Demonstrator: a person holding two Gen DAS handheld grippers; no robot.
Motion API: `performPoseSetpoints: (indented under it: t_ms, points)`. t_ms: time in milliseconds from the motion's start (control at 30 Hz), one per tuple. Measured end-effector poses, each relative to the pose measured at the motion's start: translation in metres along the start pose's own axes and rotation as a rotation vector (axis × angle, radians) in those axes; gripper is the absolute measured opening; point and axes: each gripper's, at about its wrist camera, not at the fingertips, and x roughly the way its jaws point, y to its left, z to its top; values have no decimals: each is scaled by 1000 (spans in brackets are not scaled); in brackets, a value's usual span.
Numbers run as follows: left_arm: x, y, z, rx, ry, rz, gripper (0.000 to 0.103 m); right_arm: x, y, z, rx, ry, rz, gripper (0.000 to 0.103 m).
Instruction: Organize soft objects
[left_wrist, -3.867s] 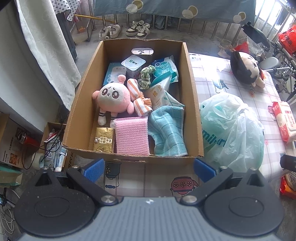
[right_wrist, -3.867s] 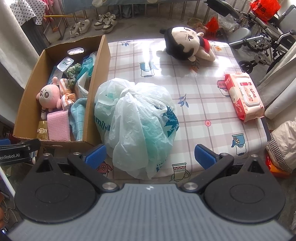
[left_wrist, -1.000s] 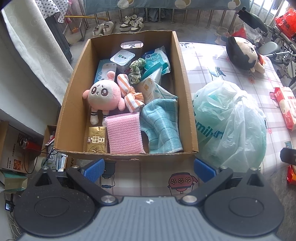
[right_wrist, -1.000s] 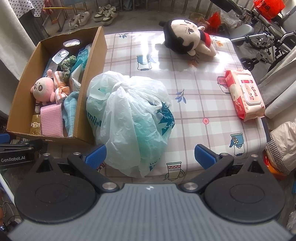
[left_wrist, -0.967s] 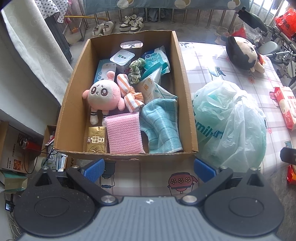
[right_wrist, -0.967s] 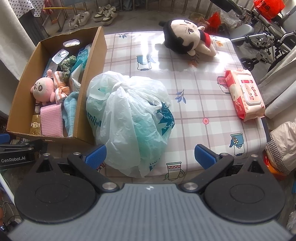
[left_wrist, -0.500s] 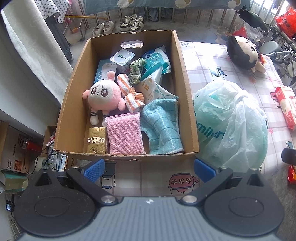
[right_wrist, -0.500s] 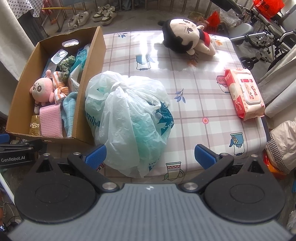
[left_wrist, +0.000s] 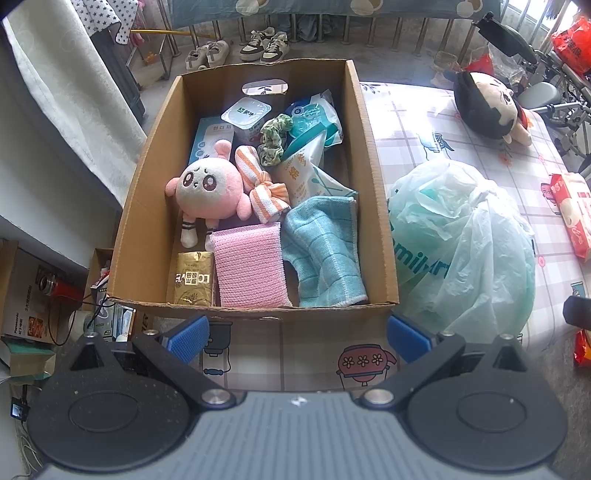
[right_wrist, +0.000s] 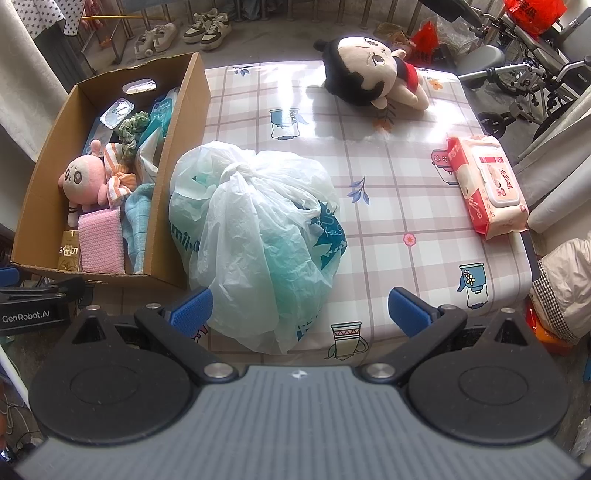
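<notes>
Checked tablecloth (right_wrist: 388, 206): cardboard box (left_wrist: 373, 206) at left edge collecting soft goods; knotted plastic bag (right_wrist: 258, 236), black-haired doll (right_wrist: 369, 74) outside, unsorted; left gripper (left_wrist: 297, 338), right gripper (right_wrist: 299, 308) both wide, empty, poised to pick

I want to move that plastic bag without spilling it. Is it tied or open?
Tied: the bag has its handles knotted at the top, and nothing pokes out.

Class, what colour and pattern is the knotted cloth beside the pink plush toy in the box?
Orange and white stripes on the knotted cloth; clearest in the left wrist view.
</notes>
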Motion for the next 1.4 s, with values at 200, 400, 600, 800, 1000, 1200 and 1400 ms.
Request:
performPoseSetpoints:
  t_ms: [200,400,600,800,1000,1200,1400]
  points:
    - [0,1,0,-1,-1,0,103,0,1,0,-1,-1,0,102]
    - [0,3,-1,-6,-1,-1,103,0,2,-1,-1,-1,0,102]
    - [0,3,-3,-3,0,-1,103,-1,3,-1,-2,-1,-2,102]
    - [-1,3,-4,-5,0,0,103,-2,4,-1,-3,-4,-2,102]
    - [-1,3,-5,-6,-1,2,103,-5,4,0,-4,-8,-2,102]
    - [-2,5,-5,-8,-3,1,103,-5,4,0,-5,-7,-2,102]
    - [-2,7,-7,-9,2,-2,103,-5,5,-1,-4,-7,-3,102]
